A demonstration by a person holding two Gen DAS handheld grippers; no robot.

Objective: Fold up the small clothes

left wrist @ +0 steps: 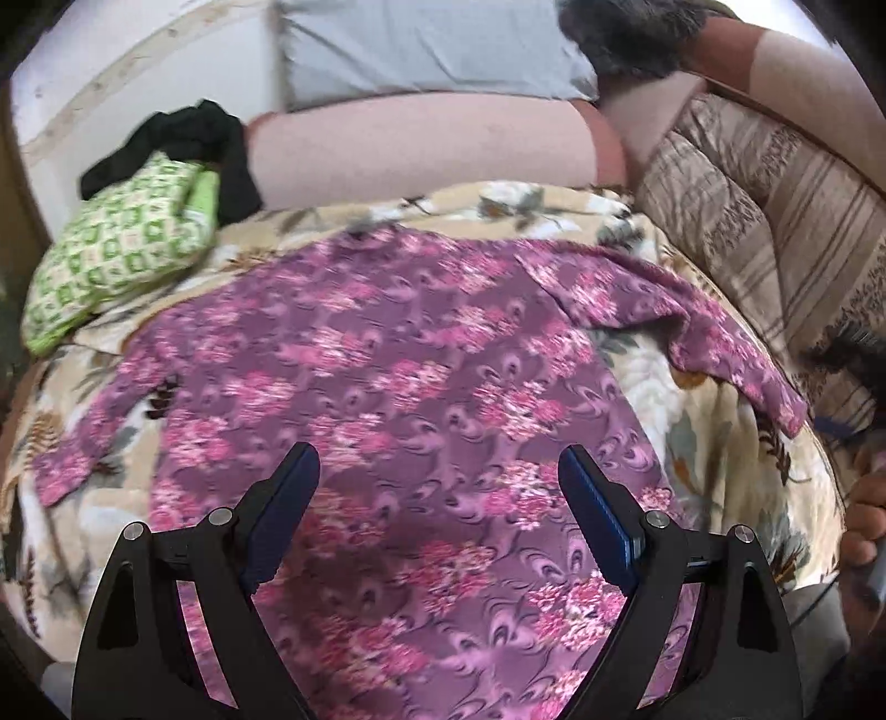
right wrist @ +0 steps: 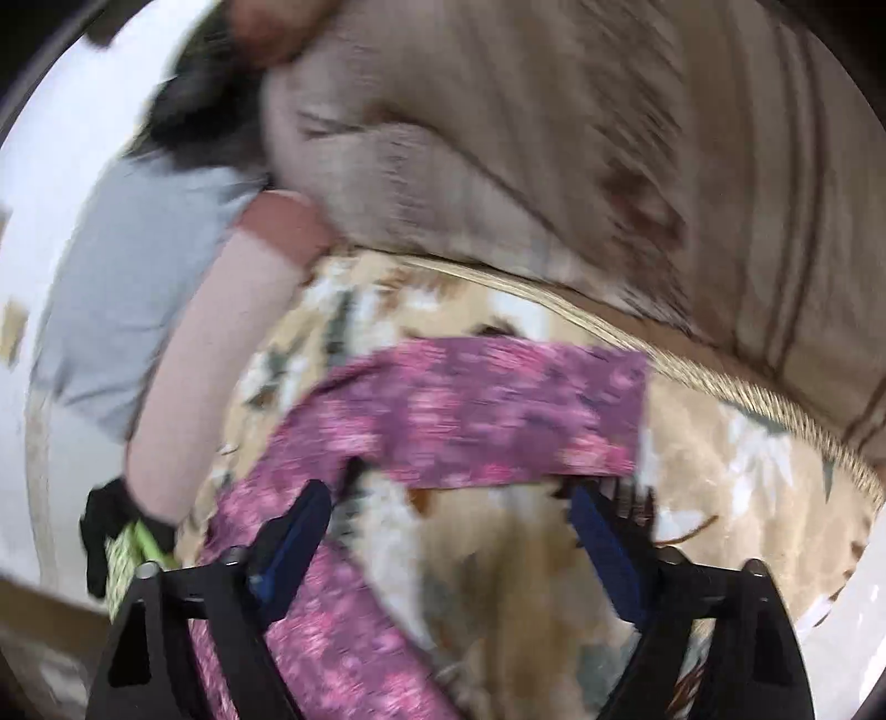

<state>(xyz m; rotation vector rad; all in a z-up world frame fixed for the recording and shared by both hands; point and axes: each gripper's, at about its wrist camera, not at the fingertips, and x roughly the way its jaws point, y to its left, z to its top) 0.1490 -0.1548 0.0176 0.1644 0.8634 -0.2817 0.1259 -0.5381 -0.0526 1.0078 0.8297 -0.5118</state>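
A purple top with pink flowers point(left wrist: 398, 387) lies spread flat on a beige floral blanket point(left wrist: 714, 443), sleeves out to both sides. My left gripper point(left wrist: 440, 459) is open and empty, hovering over the lower middle of the top. In the right wrist view the top's right sleeve point(right wrist: 476, 410) lies across the blanket point(right wrist: 747, 471). My right gripper point(right wrist: 451, 495) is open and empty just in front of that sleeve, with its left finger over the top's side edge. This view is blurred.
A folded green-and-white patterned cloth point(left wrist: 122, 249) and a black garment point(left wrist: 183, 138) lie at the far left. A person lying down, in a light blue shirt point(left wrist: 421, 50), is behind the blanket. A brown striped quilt point(left wrist: 775, 221) is heaped on the right.
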